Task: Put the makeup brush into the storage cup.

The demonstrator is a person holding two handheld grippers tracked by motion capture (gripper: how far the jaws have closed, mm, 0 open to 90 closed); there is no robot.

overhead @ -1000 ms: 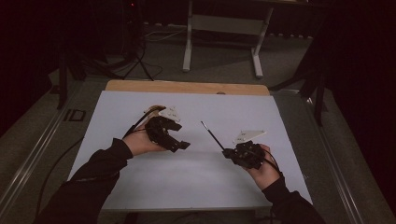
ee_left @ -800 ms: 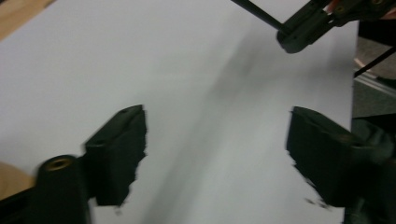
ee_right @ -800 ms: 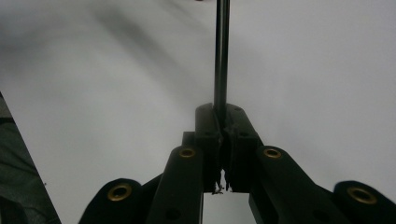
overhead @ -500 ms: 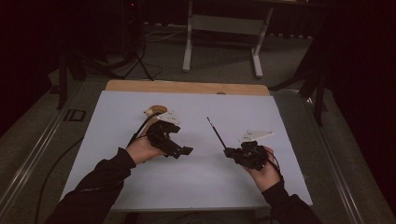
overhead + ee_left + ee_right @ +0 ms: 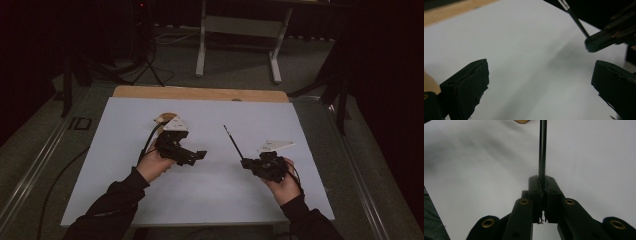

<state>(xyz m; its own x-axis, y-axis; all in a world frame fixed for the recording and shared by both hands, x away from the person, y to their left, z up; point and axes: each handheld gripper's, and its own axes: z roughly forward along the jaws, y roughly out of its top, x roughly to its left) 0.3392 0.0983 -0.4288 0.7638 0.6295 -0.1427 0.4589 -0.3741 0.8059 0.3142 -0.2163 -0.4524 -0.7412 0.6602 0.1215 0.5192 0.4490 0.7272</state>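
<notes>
A thin dark rod (image 5: 232,142), perhaps a slim brush or pen, is clamped at its near end in the right hand-held gripper (image 5: 246,163), whose jaws are pressed together on it. The rod slants up and away from that gripper over the white surface (image 5: 125,180), its far tip above the surface's middle. In the right gripper view the rod (image 5: 542,150) rises straight out of the closed jaws. Left of the rod, apart from it, the left hand-held gripper (image 5: 197,157) has just been opening; its jaws now stand wide with nothing between them. Beyond that gripper, farther from the rod, a small tan object (image 5: 164,118) lies on the surface.
</notes>
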